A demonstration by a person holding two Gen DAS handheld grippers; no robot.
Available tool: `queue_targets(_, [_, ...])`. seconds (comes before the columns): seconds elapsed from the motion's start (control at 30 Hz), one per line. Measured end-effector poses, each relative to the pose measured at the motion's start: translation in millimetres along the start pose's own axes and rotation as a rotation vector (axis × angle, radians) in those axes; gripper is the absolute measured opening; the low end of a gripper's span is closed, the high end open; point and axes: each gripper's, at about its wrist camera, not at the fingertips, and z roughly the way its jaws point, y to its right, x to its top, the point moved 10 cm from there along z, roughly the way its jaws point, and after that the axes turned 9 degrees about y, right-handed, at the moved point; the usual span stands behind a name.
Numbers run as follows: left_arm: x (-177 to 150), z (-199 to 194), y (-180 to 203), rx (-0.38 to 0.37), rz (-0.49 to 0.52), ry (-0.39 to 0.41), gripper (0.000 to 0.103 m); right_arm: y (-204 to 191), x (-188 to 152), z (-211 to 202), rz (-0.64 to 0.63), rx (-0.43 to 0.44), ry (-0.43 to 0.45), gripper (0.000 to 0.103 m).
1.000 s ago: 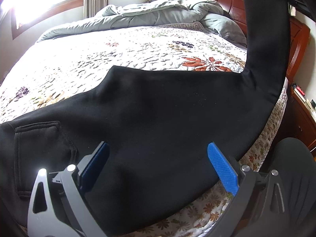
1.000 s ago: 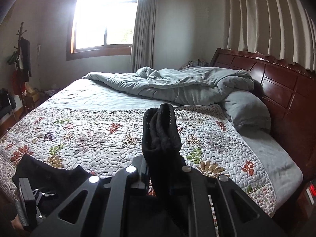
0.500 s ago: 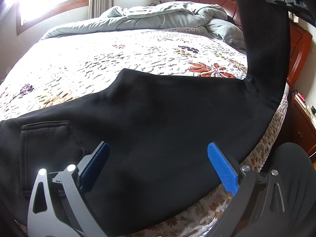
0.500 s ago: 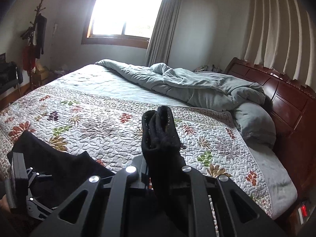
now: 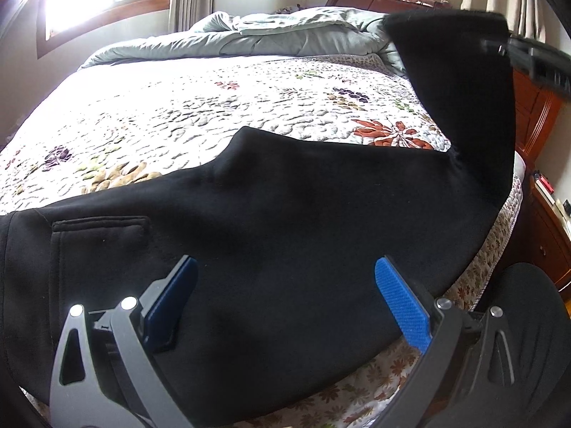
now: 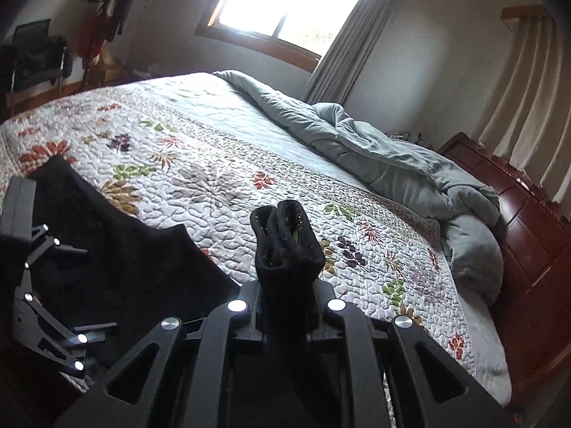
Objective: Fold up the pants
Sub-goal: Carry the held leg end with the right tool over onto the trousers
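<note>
Black pants lie along the near edge of the bed, a back pocket at the left. My left gripper is open, its blue pads spread just above the pants' middle. The leg end is lifted up at the right by my right gripper. In the right wrist view my right gripper is shut on the bunched black cuff, held above the bed. The left gripper and the rest of the pants show at the left there.
The bed has a floral quilt and a crumpled grey duvet by the wooden headboard. A nightstand stands at the right. A black chair seat is by the bed's edge. A chair and coat rack stand far left.
My right gripper has carried the cuff lower and leftward over the bed, tilting as it goes. The lifted leg now leans in over the quilt. My left gripper has barely moved.
</note>
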Motion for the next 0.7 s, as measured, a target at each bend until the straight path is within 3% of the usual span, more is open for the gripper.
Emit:
queue_targets(0.37, [-3, -7, -16, 0.022, -0.023, -0.011, 0.099, -95, -47, 30, -0.35, 0.027, -0.037, 0.012])
queue_targets(0.7, [-5, -11, -32, 0.043, -0.047, -0.016, 0.099, -130, -82, 41, -0.438, 0.092, -0.086, 0.012])
